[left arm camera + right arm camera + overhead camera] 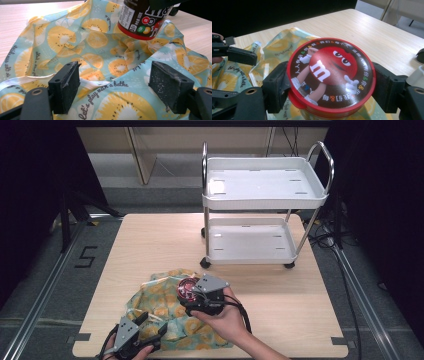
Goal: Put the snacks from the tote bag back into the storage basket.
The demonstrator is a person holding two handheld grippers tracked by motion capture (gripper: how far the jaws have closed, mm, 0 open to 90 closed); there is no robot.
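At table's near left edge, L gripper [148,326] sits low over the cloth [165,312], held by a hand [131,353] coming in from the bottom; jaws stand wide apart w/ nothing between them, and in the left gripper view its pads [65,86] hover just above the fruit-print cloth [82,50], which lies crumpled w/ script lettering along a fold. Can't tell if the pads touch the fabric. Just right of it, near table centre-front, R gripper [187,290] is held by the other hand [226,317], jaws closed against both sides of a round candy tub [187,289] w/ red lid. In the right gripper view the tub [331,75] sits gripped between the two black jaws, lid facing the camera, red cartoon figure on it, cloth [242,72] beneath and to the side. From the left gripper view the tub [142,18] shows its dark label and red base rim, base at or just above the cloth; contact unclear. Farther right and back, a white 2-shelf cart [265,210] stands at the table's [300,310] far edge, well apart from both grippers.
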